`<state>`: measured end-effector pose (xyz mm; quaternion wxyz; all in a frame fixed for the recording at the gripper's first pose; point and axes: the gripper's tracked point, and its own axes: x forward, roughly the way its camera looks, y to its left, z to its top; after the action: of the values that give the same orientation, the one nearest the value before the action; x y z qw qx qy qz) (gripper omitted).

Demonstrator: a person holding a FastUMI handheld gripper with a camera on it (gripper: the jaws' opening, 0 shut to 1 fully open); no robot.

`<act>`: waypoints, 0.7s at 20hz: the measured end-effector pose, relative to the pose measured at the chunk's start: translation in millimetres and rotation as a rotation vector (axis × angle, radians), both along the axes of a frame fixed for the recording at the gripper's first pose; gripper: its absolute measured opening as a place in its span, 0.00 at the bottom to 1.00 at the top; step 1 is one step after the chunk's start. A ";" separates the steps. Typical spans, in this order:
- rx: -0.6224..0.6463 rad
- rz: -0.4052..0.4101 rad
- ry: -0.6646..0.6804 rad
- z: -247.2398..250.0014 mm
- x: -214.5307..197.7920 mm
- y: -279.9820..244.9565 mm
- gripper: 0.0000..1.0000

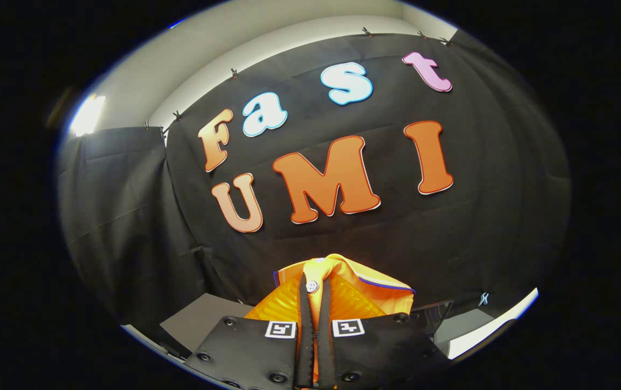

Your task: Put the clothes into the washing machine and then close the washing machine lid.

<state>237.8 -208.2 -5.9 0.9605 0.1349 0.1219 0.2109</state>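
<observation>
Claw: the claw [314, 295] is pinching an orange garment [361, 295], its fingers [304, 325] pressing nearly together on the fabric.
Garment: it is bunching up around the fingertips, raised before the black cloth wall [478, 216].

No readable text — gripper [314, 287] tags perhaps just patterns.

The gripper [314, 287] is pinching an orange shirt [353, 300] tight between both fingers, holding it up in front of the black cloth wall [342, 238].
</observation>
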 end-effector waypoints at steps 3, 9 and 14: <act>-0.019 0.033 0.014 -21.2 3.5 5.6 0.11; -0.103 0.008 0.043 -80.0 5.0 -5.8 0.11; -0.134 -0.034 0.125 -153.3 -6.2 -18.3 0.11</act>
<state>231.6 -226.5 -159.1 0.9613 0.0851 0.1931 0.1769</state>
